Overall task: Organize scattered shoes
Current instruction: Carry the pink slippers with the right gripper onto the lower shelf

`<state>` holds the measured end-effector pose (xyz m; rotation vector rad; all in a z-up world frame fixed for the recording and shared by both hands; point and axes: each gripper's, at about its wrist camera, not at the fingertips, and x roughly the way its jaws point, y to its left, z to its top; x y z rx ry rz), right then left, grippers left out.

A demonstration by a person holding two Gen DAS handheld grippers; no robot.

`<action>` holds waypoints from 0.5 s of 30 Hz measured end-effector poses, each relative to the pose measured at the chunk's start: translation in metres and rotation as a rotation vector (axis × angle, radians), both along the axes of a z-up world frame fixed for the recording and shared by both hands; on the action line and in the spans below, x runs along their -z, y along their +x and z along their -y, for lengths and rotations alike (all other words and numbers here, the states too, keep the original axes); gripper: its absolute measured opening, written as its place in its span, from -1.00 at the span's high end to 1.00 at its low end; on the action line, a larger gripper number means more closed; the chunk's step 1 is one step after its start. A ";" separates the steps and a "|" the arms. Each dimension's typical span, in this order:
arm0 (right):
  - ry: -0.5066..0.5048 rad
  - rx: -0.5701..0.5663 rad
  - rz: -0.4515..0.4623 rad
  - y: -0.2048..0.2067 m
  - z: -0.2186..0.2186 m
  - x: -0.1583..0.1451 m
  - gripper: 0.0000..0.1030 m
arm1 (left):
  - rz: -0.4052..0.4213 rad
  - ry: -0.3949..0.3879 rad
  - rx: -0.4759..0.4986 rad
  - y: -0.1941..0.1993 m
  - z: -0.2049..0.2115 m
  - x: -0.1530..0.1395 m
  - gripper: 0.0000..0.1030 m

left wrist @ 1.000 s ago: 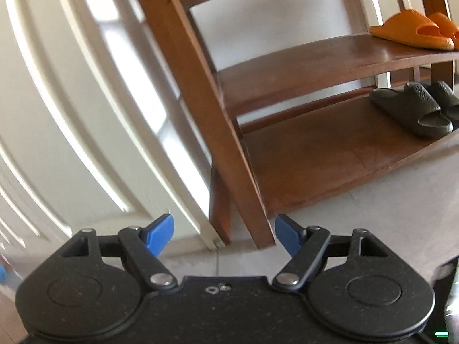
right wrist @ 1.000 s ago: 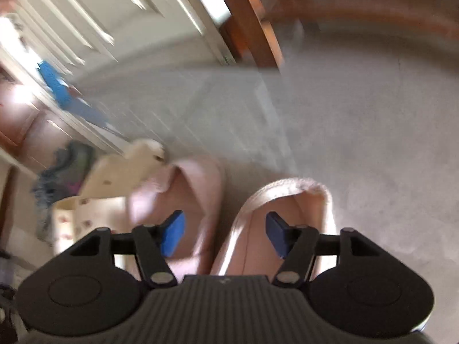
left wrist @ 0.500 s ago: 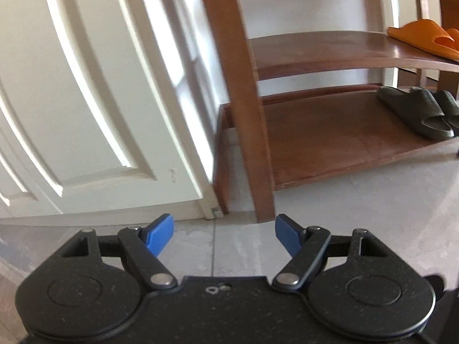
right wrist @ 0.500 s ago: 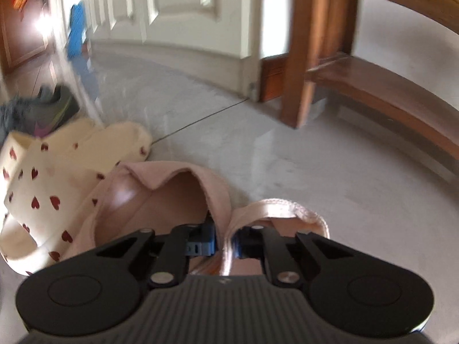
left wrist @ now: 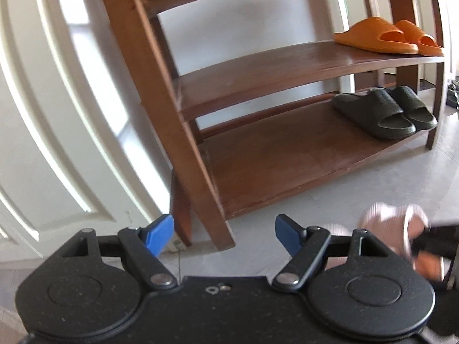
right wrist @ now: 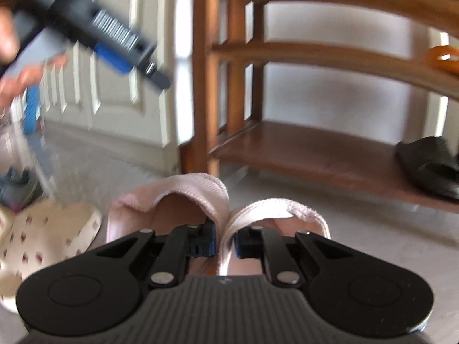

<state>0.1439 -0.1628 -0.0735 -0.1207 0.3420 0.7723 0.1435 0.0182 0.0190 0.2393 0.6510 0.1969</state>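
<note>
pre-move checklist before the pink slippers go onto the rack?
1. Right hand-held gripper pinching both pink slippers by their inner edges: ok.
2. Pair clear of the floor: cannot tell.
3. Free space on bottom shelf left of the dark slippers: ok.
4. Middle shelf free left of the orange slippers: ok.
5. Left hand-held gripper open and empty: ok.
6. Heart-print slipper on the floor, not yet racked: not ok.

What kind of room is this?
Probably a home entryway: a wooden shoe rack holds orange slides and dark green slides beside a white panelled door.
</note>
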 end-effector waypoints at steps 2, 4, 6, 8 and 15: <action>0.031 0.043 0.026 0.012 0.006 -0.009 0.76 | 0.002 -0.004 0.006 0.001 0.002 0.000 -0.52; 0.048 0.082 0.047 0.030 0.009 -0.018 0.77 | 0.005 -0.007 0.012 0.003 0.003 0.000 -0.52; 0.056 0.117 0.063 0.053 0.010 -0.026 0.77 | 0.003 -0.008 0.011 0.005 0.002 0.001 -0.52; 0.053 0.145 0.065 0.078 0.007 -0.030 0.77 | -0.001 -0.010 0.007 0.006 0.000 0.001 -0.52; 0.031 0.244 0.073 0.170 -0.006 -0.045 0.77 | -0.024 -0.019 -0.024 0.010 -0.008 0.006 -0.52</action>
